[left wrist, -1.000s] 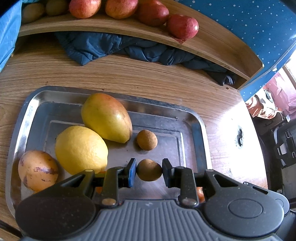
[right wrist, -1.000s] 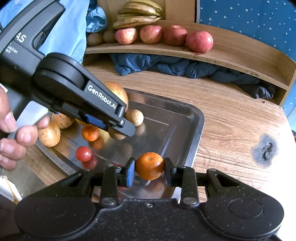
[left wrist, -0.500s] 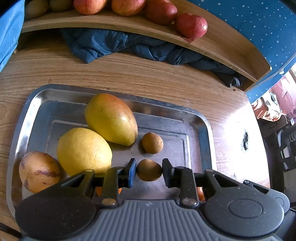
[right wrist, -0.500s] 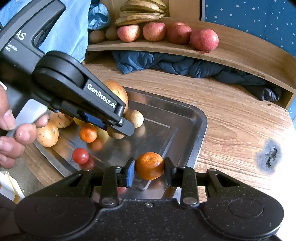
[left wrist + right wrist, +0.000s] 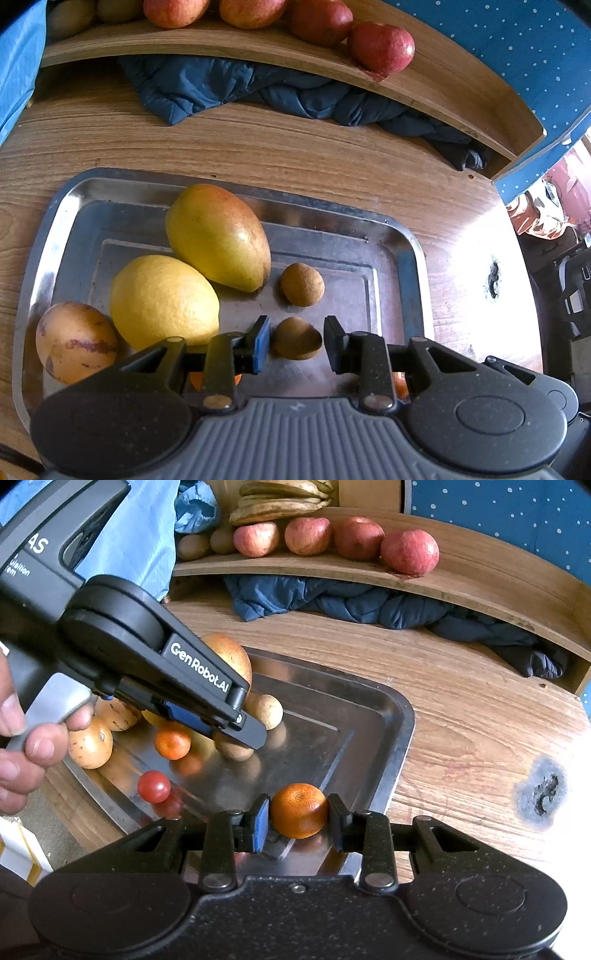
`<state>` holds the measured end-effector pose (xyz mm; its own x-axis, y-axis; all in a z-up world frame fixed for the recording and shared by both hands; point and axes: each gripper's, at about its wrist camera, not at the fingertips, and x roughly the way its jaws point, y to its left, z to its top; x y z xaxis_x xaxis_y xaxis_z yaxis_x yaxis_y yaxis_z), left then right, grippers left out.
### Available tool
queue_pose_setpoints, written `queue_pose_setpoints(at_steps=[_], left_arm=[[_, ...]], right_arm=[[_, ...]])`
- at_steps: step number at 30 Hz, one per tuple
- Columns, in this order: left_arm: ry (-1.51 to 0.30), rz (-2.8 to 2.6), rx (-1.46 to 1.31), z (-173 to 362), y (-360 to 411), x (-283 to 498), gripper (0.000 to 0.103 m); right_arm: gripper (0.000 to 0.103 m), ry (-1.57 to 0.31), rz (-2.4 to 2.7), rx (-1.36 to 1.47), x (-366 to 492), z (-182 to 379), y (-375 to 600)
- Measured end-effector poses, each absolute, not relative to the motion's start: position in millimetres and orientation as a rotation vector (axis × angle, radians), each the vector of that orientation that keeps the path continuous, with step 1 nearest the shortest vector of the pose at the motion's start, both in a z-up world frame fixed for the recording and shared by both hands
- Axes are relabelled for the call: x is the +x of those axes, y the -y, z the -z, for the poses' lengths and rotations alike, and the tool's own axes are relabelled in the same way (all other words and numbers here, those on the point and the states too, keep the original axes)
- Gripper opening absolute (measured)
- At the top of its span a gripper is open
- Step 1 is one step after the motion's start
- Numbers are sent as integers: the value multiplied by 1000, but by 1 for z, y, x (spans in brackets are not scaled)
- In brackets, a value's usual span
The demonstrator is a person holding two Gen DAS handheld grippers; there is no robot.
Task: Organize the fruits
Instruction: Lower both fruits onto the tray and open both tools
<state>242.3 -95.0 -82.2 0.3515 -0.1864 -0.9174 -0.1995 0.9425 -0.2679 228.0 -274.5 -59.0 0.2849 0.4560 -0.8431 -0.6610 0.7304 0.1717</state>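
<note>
A steel tray (image 5: 55, 229) on the wooden table holds a mango (image 5: 218, 236), a lemon (image 5: 164, 299), a spotted yellow fruit (image 5: 75, 341) and a small brown fruit (image 5: 302, 284). My left gripper (image 5: 297, 341) is shut on a second small brown fruit (image 5: 295, 338), low over the tray. The right wrist view shows the left gripper (image 5: 240, 738) from the side, held by a hand (image 5: 33, 746). My right gripper (image 5: 298, 814) is shut on a tangerine (image 5: 298, 810) at the tray's near right corner (image 5: 402, 716).
Another tangerine (image 5: 171, 744) and a cherry tomato (image 5: 154, 786) lie on the tray. At the back, a curved wooden shelf (image 5: 480, 576) carries several apples (image 5: 410, 552) and bananas (image 5: 280, 498). A dark blue cloth (image 5: 332, 602) lies under the shelf. The table has a burn mark (image 5: 543, 794).
Both grippers keep their hold on their fruits. The views have only shifted slightly.
</note>
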Motion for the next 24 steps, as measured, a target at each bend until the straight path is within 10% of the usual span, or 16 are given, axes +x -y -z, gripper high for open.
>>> queue_pose_setpoints(at_steps=[15, 24], left_arm=[[-1211, -6, -359, 77, 90, 239, 51], [-1197, 13, -364, 68, 83, 238, 72]], right_arm=[[40, -1026, -726, -225, 226, 55, 274], [66, -997, -671, -231, 222, 46, 273]])
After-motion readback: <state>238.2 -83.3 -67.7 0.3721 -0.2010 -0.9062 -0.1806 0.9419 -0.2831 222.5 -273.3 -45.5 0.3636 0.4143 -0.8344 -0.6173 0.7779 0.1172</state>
